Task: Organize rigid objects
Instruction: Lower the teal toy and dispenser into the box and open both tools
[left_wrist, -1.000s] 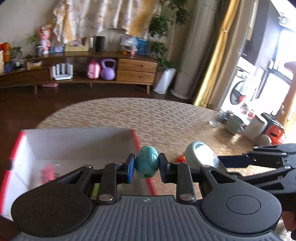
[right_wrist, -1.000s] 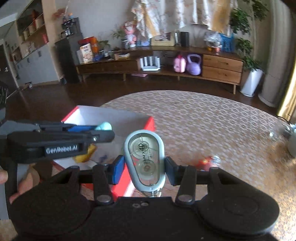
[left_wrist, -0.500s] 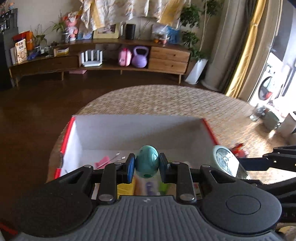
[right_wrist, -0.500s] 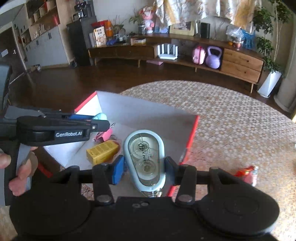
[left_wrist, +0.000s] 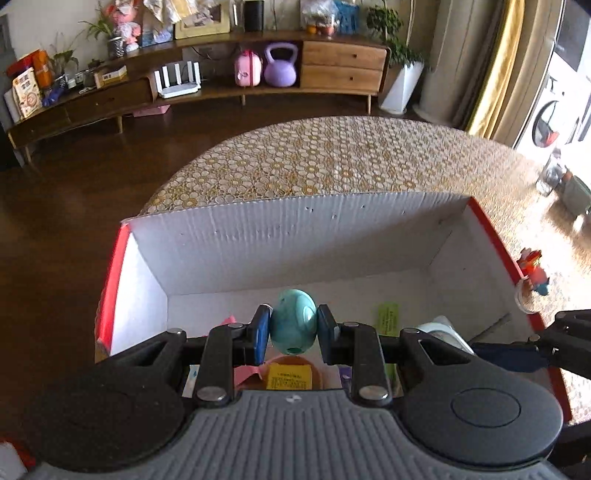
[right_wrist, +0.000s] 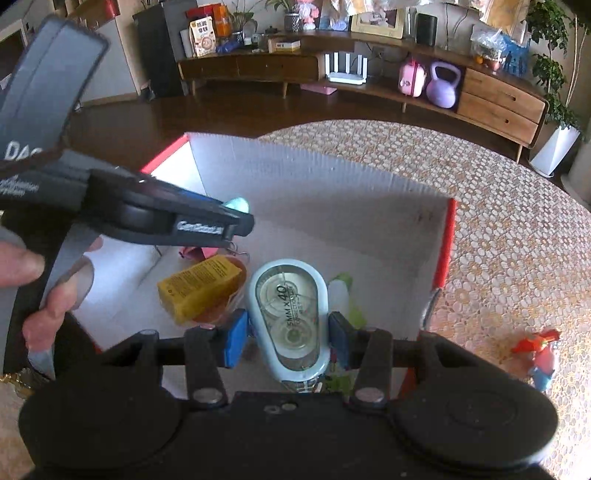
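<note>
Left gripper clamps teal egg-shaped toy over white-walled red-edged cardboard box; right gripper, at its 3 o'clock, clamps pale-blue correction tape dispenser.

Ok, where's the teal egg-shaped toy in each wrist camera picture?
Left wrist view: the teal egg-shaped toy sits at centre, clamped between the left gripper's blue pads, above the open box.
Right wrist view: only its tip peeks out at left of centre, behind the left gripper's fingers, above the box.
Shared landmark: the red-edged white cardboard box, with the yellow carton inside.
</note>
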